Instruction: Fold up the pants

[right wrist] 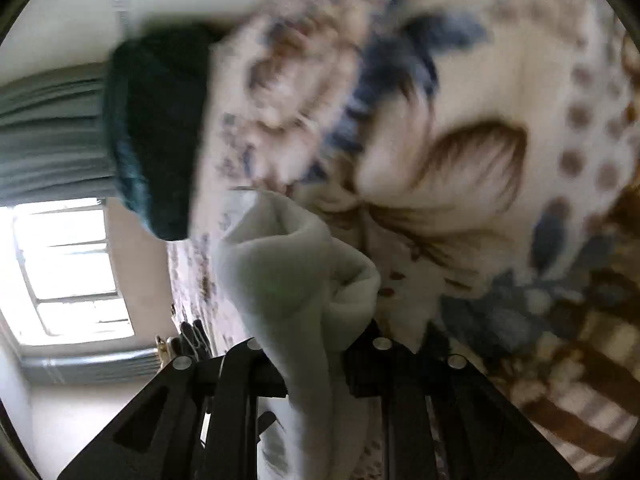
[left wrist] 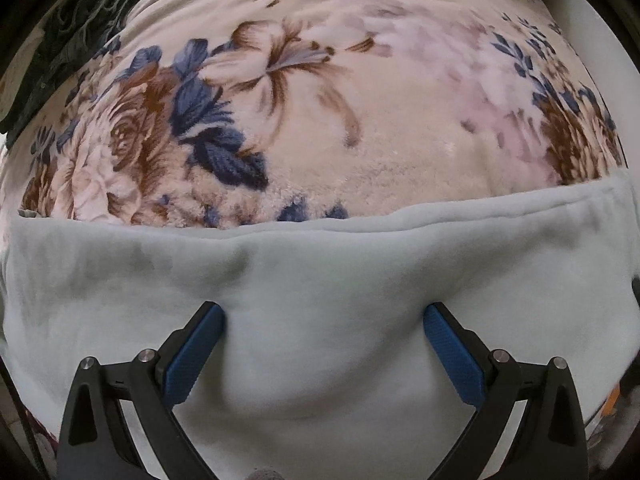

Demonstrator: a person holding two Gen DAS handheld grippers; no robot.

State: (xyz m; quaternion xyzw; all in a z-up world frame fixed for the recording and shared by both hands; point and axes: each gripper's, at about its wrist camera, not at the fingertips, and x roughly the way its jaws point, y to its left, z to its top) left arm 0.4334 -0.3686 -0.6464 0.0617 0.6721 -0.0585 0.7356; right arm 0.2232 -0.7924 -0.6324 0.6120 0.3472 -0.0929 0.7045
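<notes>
The pale mint fleece pants (left wrist: pixel 320 264) lie flat on a floral blanket (left wrist: pixel 304 112), filling the lower half of the left wrist view, with a straight folded edge across the middle. My left gripper (left wrist: pixel 323 316) is open, its blue fingertips (left wrist: pixel 214 320) resting on the fabric, a soft bulge of cloth between them. In the blurred, tilted right wrist view, my right gripper (right wrist: pixel 316 344) is shut on a bunched fold of the pants (right wrist: pixel 296 272), lifted above the blanket (right wrist: pixel 480 120).
A dark green garment (left wrist: pixel 76 40) lies at the blanket's far left; it also shows in the right wrist view (right wrist: pixel 156 128). A window (right wrist: pixel 68 272), grey curtain (right wrist: pixel 48 132) and wall stand beyond the bed. The blanket's right edge meets a white wall (left wrist: pixel 592 32).
</notes>
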